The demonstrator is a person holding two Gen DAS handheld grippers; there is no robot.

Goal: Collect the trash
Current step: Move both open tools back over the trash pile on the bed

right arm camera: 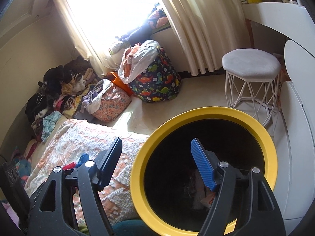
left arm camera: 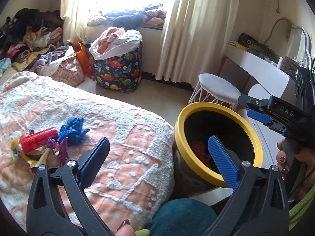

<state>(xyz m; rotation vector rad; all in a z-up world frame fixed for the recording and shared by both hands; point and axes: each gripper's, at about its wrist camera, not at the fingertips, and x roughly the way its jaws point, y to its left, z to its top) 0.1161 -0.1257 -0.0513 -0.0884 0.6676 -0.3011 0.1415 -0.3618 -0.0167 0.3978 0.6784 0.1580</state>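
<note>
A black bin with a yellow rim (left arm camera: pixel 196 106) stands beside the bed, and some reddish trash (left arm camera: pixel 200 151) lies inside it. On the fluffy orange-and-white blanket (left arm camera: pixel 118 108) lies a small heap: a red can (left arm camera: pixel 38 139), a crumpled blue glove (left arm camera: pixel 73 130), a purple wrapper (left arm camera: pixel 59 147) and a yellow wrapper (left arm camera: pixel 29 155). My left gripper (left arm camera: pixel 158 143) is open and empty, spanning the blanket's edge and the bin. My right gripper (right arm camera: pixel 156 143) is open and empty over the bin's rim (right arm camera: pixel 196 112), with paper scraps (right arm camera: pixel 208 198) below it. From the left wrist view the right gripper (left arm camera: pixel 250 108) hovers at the bin's far right side.
A dinosaur-print basket (left arm camera: pixel 118 68) stuffed with clothes stands on the floor by the curtain. A white wire stool (left arm camera: pixel 216 90) and a white desk (left arm camera: pixel 256 63) are right of the bin. Piled clothes (left arm camera: pixel 29 35) fill the far left. A teal cushion (left arm camera: pixel 181 216) lies below the bin.
</note>
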